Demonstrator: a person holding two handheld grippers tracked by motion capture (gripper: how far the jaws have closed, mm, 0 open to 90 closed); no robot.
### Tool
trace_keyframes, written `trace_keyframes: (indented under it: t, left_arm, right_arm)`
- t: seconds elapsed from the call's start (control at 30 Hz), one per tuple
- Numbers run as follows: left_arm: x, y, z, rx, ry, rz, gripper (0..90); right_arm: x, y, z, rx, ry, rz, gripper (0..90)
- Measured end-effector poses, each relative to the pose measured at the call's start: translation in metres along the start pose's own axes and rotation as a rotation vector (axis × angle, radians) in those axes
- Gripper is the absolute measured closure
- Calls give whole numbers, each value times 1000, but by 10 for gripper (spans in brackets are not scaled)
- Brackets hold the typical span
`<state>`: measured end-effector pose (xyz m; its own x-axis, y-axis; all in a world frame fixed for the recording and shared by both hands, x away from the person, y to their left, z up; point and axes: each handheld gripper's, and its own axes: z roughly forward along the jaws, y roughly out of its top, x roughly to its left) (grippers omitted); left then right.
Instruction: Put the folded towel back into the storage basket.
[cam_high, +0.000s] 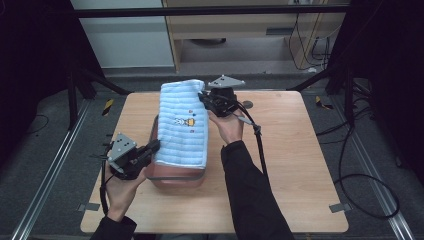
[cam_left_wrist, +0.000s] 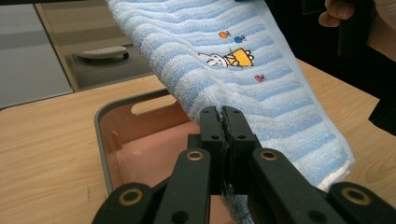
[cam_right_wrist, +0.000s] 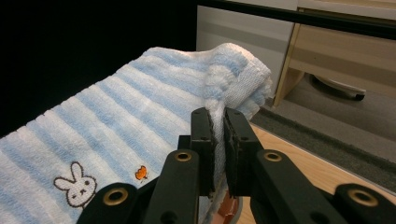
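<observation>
Half the pink bin under towel

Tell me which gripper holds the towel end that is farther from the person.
The right gripper: it is shut on the far end of the towel, while the left gripper pinches the near end over the pink bin.

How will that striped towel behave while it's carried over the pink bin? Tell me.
Likely floppy: the towel sags between the left claw and right claw. Probably light, since two edge pinches hold it. The terry looks grippy, so slipping seems unlikely.
</observation>
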<state>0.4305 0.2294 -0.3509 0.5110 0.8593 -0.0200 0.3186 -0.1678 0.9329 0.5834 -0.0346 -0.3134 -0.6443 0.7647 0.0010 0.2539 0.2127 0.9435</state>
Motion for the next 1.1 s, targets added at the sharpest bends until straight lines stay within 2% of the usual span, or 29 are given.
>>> trace_keyframes:
  t: [0.2, 0.5, 0.83, 1.1]
  left_arm:
    - [7, -6, 3, 10, 11, -16, 878]
    - [13, -15, 11, 42, 21, -15, 879]
    - [13, -24, 19, 94, 25, -15, 878]
    - [14, -31, 23, 118, 31, 9, 878]
  right_arm:
    - [1, -4, 12, 16, 6, 8, 837]
    - [3, -12, 27, 43, 9, 1, 837]
    - [4, -27, 41, 73, 9, 13, 837]
    - [5, -36, 49, 96, 14, 16, 836]
